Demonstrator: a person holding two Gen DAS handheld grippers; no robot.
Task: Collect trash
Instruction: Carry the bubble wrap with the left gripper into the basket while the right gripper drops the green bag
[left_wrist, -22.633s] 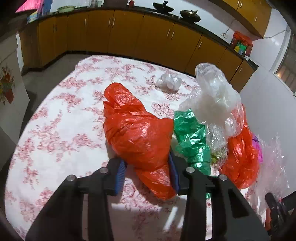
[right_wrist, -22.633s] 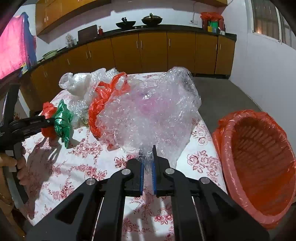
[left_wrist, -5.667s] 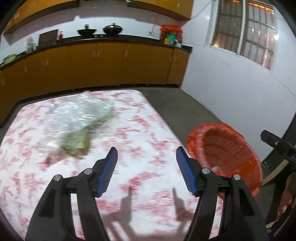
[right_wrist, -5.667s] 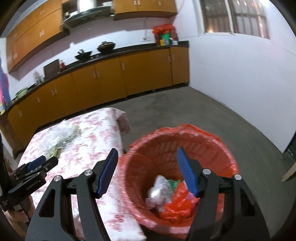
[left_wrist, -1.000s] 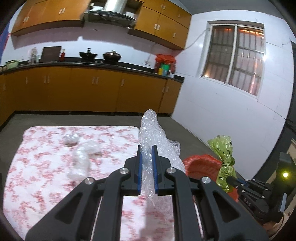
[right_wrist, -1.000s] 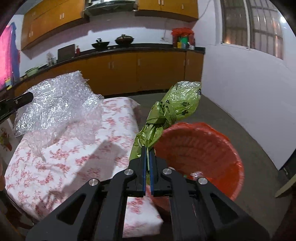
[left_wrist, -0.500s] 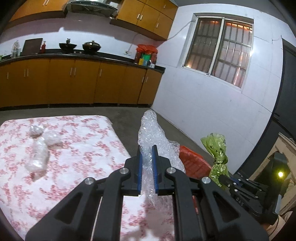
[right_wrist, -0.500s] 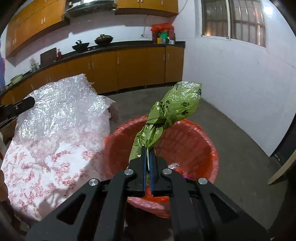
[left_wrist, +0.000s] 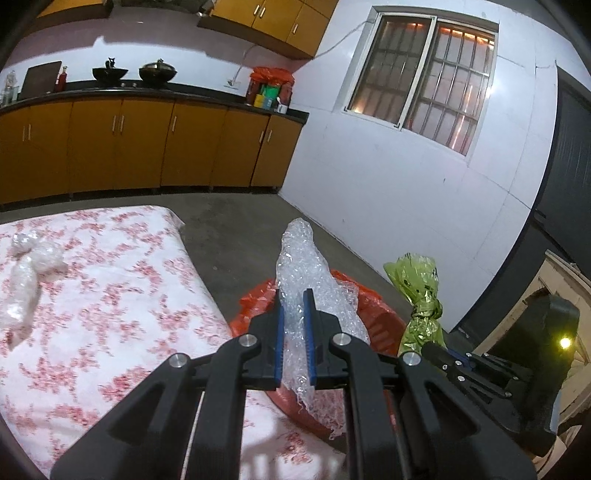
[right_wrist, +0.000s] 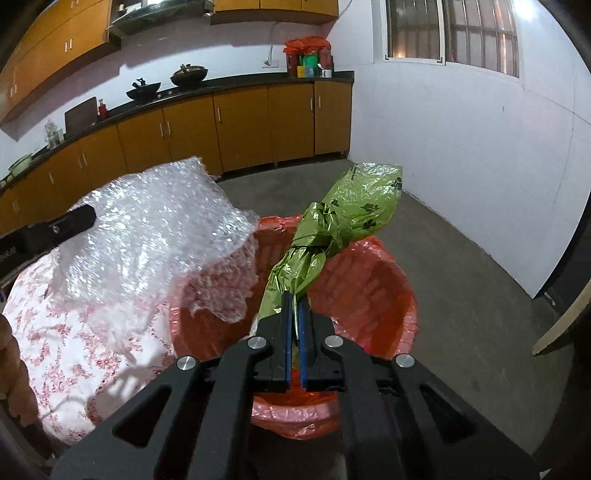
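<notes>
My left gripper (left_wrist: 294, 301) is shut on a sheet of clear bubble wrap (left_wrist: 304, 273) and holds it above the near edge of the orange bin (left_wrist: 373, 314). The wrap also shows in the right wrist view (right_wrist: 147, 236), hanging over the bin's left rim. My right gripper (right_wrist: 294, 302) is shut on a knotted green plastic bag (right_wrist: 332, 236) and holds it upright over the orange-lined bin (right_wrist: 369, 284). The green bag also shows in the left wrist view (left_wrist: 419, 295), with the right gripper below it.
The table with a red-flowered cloth (left_wrist: 110, 295) stands left of the bin. A crumpled clear plastic piece (left_wrist: 26, 273) lies on it at the far left. Orange kitchen cabinets (right_wrist: 240, 125) line the back wall. Grey floor (right_wrist: 461, 266) lies around the bin.
Both grippers have moved right, off the table and over the bin, each carrying its load. The bubble wrap now overhangs the bin's rim.
</notes>
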